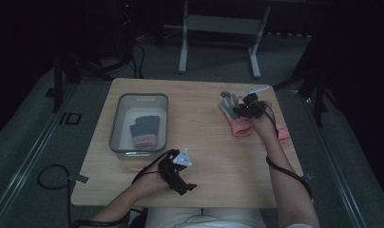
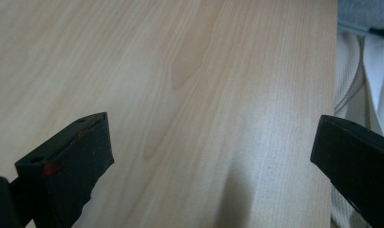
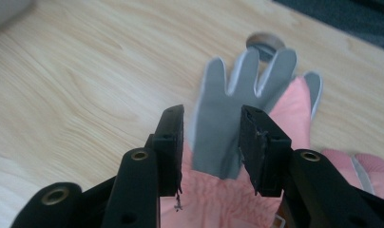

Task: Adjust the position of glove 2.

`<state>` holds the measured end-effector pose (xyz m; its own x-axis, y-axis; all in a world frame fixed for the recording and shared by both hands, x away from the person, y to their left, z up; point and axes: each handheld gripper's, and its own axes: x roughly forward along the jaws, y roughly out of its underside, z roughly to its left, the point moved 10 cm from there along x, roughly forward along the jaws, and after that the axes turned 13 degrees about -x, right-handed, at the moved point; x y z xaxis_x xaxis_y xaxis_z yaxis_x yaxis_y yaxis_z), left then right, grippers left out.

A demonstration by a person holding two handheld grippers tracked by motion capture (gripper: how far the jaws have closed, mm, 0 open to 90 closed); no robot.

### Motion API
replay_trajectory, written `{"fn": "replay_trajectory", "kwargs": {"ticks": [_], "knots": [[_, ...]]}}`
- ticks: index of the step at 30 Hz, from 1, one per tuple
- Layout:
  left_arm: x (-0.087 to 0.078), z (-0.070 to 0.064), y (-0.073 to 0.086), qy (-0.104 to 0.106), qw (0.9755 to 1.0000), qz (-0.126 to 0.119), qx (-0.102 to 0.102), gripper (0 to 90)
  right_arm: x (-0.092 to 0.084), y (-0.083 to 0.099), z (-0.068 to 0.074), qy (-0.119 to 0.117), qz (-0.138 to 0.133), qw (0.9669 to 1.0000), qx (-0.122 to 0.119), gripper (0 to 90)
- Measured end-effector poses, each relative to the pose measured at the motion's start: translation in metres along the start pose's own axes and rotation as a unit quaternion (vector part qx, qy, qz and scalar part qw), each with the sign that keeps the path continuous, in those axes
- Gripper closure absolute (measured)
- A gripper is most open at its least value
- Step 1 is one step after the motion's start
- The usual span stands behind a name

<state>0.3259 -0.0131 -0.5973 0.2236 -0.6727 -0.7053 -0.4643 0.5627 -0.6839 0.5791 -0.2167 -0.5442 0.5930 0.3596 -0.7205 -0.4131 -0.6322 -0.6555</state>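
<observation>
A grey-and-pink glove [image 1: 230,110] [image 3: 247,80] lies flat near the table's right edge, fingers pointing away. My right gripper [image 1: 236,110] [image 3: 211,142] hangs low over it. Its jaws stand partly apart, one on each side of the grey palm, and I see no pinch in the cloth. A second pink glove [image 1: 281,132] [image 3: 370,171] lies partly under the first, beside the right wrist. Another grey-and-pink glove [image 1: 144,130] rests inside the clear bin [image 1: 115,123] at the left. My left gripper [image 1: 184,186] [image 2: 211,152] is wide open over bare wood near the front edge, holding nothing.
The wooden table [image 1: 204,142] has a round cable hole [image 3: 265,42] just beyond the glove's fingertips. The person's lap [image 2: 366,85] sits against the table's front edge. A black cable [image 1: 52,178] loops on the floor at the left, and a metal frame [image 1: 218,42] stands behind the table.
</observation>
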Motion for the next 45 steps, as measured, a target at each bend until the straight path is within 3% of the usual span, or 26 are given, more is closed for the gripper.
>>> {"fn": "replay_trajectory", "kwargs": {"ticks": [8, 11, 15, 19, 23, 26, 31, 33, 34, 38, 39, 42, 44, 45], "knots": [[0.005, -0.006, 0.006, -0.014, 0.9979, -0.058, -0.025, 0.0, 0.034, 0.019, -0.005, -0.006, 0.040, 0.9992, -0.003, 64.4], [0.004, -0.006, 0.010, -0.020, 0.9973, -0.064, -0.028, 0.0, 0.045, 0.031, -0.003, -0.005, 0.064, 0.9978, -0.012, 66.0], [0.003, -0.004, 0.013, -0.036, 0.9969, -0.066, -0.023, 0.0, 0.052, 0.036, -0.001, -0.012, 0.070, 0.9974, 0.017, 72.6], [0.000, -0.005, 0.013, -0.041, 0.9946, -0.089, -0.034, 0.0, 0.053, 0.038, 0.000, -0.006, 0.065, 0.9971, 0.040, 80.8], [-0.003, -0.006, 0.013, -0.055, 0.9928, -0.101, -0.035, 0.0, 0.049, 0.035, -0.001, 0.027, 0.072, 0.9952, 0.060, 86.2], [-0.005, -0.006, 0.014, -0.058, 0.9919, -0.107, -0.038, 0.0, 0.041, 0.027, 0.005, 0.044, 0.058, 0.9944, 0.077, 87.7], [-0.006, -0.005, 0.014, -0.055, 0.9902, -0.119, -0.047, 0.0, 0.008, 0.000, 0.018, 0.046, -0.006, 0.9919, 0.118, 87.8], [-0.006, -0.004, 0.015, -0.059, 0.9902, -0.118, -0.046, 0.0, 0.000, -0.005, 0.022, 0.046, -0.015, 0.9912, 0.124, 87.8], [-0.006, -0.004, 0.016, -0.061, 0.9902, -0.117, -0.044, 0.0, -0.016, -0.014, 0.029, 0.049, -0.033, 0.9893, 0.133, 87.8], [-0.009, -0.001, 0.015, -0.070, 0.9886, -0.125, -0.045, 0.0, -0.046, -0.030, 0.048, 0.049, -0.058, 0.9865, 0.145, 88.0], [-0.009, -0.001, 0.015, -0.072, 0.9883, -0.126, -0.046, 0.0, -0.055, -0.033, 0.056, 0.043, -0.067, 0.9842, 0.159, 88.0], [-0.012, 0.000, 0.017, -0.081, 0.9864, -0.135, -0.048, 0.0, -0.074, -0.035, 0.076, 0.044, -0.082, 0.9800, 0.176, 88.0], [-0.013, -0.001, 0.018, -0.085, 0.9857, -0.138, -0.048, 0.0, -0.081, -0.032, 0.091, 0.048, -0.084, 0.9795, 0.177, 88.0], [-0.013, -0.001, 0.019, -0.086, 0.9858, -0.136, -0.048, 0.0, -0.085, -0.029, 0.097, 0.048, -0.092, 0.9768, 0.188, 88.0]]}}
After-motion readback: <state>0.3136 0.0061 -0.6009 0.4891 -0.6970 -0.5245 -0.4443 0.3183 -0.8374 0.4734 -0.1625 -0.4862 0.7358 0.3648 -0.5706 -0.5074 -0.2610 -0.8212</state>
